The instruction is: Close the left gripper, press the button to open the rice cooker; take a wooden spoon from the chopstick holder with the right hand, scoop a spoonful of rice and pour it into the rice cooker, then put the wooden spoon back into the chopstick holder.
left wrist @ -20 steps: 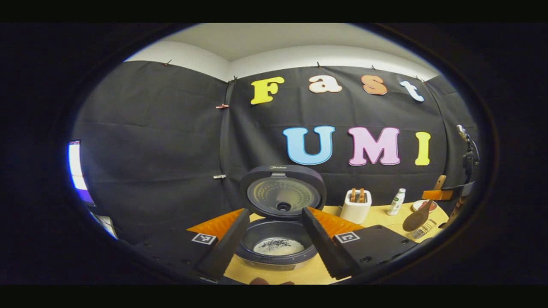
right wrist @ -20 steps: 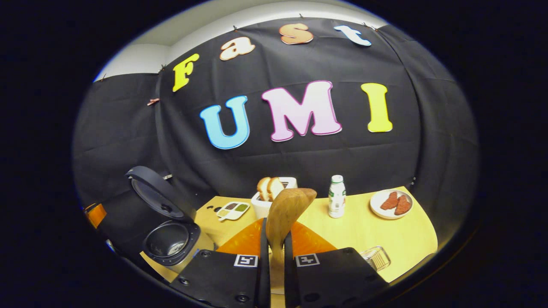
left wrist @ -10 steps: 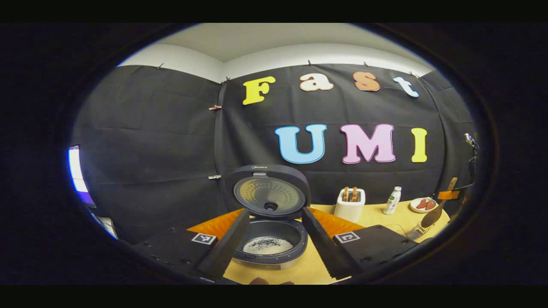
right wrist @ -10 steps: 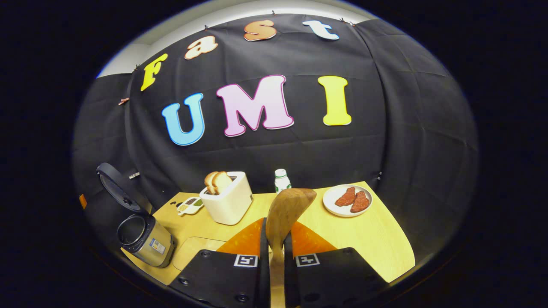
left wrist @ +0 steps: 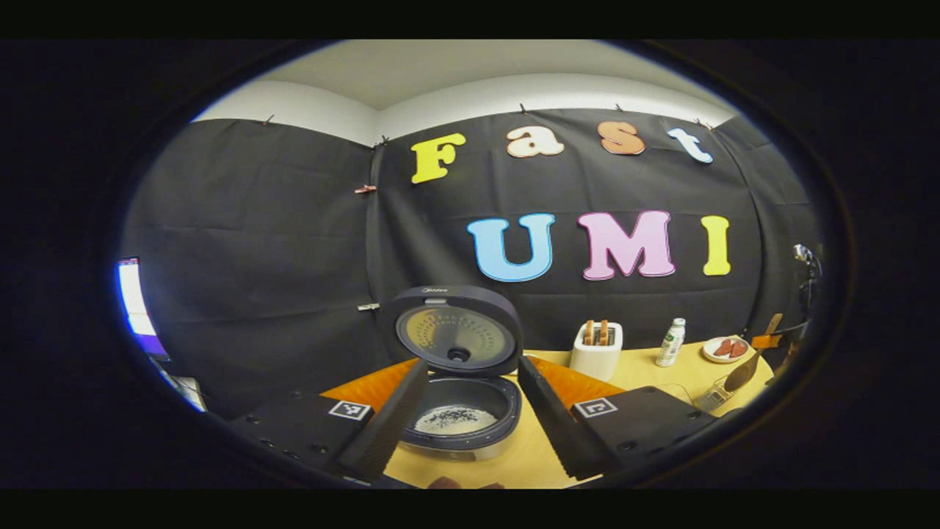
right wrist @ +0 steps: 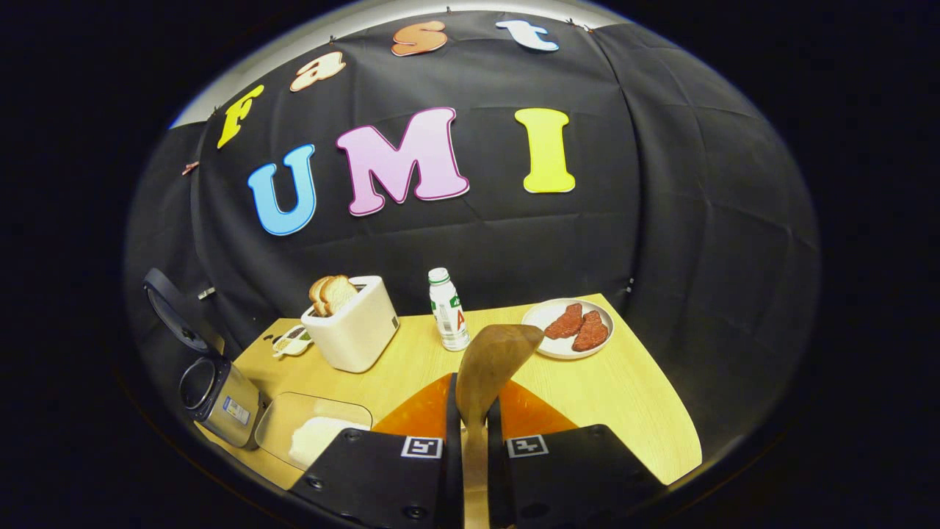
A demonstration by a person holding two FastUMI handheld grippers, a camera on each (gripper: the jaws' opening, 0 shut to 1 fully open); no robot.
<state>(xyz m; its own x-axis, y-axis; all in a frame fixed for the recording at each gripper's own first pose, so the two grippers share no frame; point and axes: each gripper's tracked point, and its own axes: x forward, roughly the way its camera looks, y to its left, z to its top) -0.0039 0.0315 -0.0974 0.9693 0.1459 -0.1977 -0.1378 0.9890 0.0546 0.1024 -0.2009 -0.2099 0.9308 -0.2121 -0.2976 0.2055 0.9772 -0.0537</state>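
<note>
The rice cooker [left wrist: 459,430] stands with its lid [left wrist: 455,330] raised and white rice with dark specks in the pot. My left gripper [left wrist: 471,364] is open, one finger on each side of the pot, a short way in front of it. My right gripper [right wrist: 470,382] is shut on the handle of the wooden spoon [right wrist: 492,356], whose bowl points up and forward over the table. The left gripper view shows the spoon [left wrist: 742,371] at far right, bowl down, above a clear ribbed holder [left wrist: 711,397]. The cooker [right wrist: 213,393] sits at the right gripper view's left edge.
A clear tray [right wrist: 294,422] with white rice lies beside the cooker. On the yellow table [right wrist: 631,397] stand a white toaster [right wrist: 356,330] with bread, a small bottle [right wrist: 448,308], a plate [right wrist: 540,316] with red slices and a small seasoning dish [right wrist: 290,340].
My right gripper has swung right with the spoon, so the cooker slid to the view's left edge and the rice tray came into sight. My left gripper drew back a little from the cooker.
</note>
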